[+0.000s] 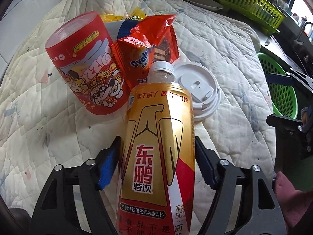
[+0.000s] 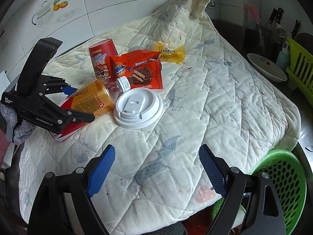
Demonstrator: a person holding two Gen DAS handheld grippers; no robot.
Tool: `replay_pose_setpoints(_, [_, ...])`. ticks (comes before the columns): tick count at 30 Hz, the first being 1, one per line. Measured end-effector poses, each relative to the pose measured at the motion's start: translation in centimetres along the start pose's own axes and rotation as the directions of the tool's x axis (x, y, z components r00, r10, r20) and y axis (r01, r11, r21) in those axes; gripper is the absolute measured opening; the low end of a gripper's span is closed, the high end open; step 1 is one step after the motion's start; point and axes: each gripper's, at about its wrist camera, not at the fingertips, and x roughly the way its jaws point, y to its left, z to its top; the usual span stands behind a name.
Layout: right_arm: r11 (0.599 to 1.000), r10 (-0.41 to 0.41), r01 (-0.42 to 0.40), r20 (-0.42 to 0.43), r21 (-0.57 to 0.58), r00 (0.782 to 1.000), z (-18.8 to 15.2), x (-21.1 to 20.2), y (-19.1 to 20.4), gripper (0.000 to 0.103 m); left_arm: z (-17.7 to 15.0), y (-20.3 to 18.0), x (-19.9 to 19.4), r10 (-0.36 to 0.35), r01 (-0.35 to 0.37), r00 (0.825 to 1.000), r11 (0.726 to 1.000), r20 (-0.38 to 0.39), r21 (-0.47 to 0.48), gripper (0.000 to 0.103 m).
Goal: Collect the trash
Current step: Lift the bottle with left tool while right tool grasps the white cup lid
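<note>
Quilted cream blanket (image 2: pixel 205 101) spread over the desk in a tiled kitchen, and the litter sits bunched at its far left side. Look at the left hand-held gripper (image 1: pixel 157 156): its blue pads (image 1: pixel 108 166) flank the gold drink bottle (image 1: pixel 156 156) low on the body, one at each side, apparently pressing the label, so I'd call that a grip on the bottle. The bottle lies on its side, long axis running straight out from this gripper, white cap (image 1: pixel 161 65) pointing away toward the orange Ovaltine wrapper (image 1: pixel 148 52) and the red paper cup (image 1: pixel 86 64). A white cup lid (image 1: pixel 199 92) lies just right of the neck, touching or nearly so.

Over to the right hand-held gripper (image 2: pixel 156 166): jaws wide apart, nothing between them, hovering over bare quilt, well short of the pile. From its side the bottle (image 2: pixel 93 98) lies crosswise, cap toward the lid (image 2: pixel 138 107), with a yellow wrapper (image 2: pixel 172 51) further back.

So the left is the nearer hand by far. The green basket (image 2: pixel 281 178) sits off the desk's right edge, so the bottle probably travels rightward across the blanket, and the lid could get nudged on the way.
</note>
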Motion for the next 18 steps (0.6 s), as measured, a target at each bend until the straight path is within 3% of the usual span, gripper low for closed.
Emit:
replay_pose_setpoints(5, [1.000,0.018,-0.018,-0.008,-0.015,1.000,0.6,0.8,0.2,0.084,-0.9,-1.0,-1.2,0.076,-0.077,0.994,0.997,0.073,0.007,0.068])
replay_pose_setpoints(18, [0.993,0.024,-0.028,-0.043,-0.111,0.999,3.9,5.4,2.9,0.088,-5.3,0.9,-7.0,0.085,-0.044,0.966,0.985,0.243,-0.169,0.068])
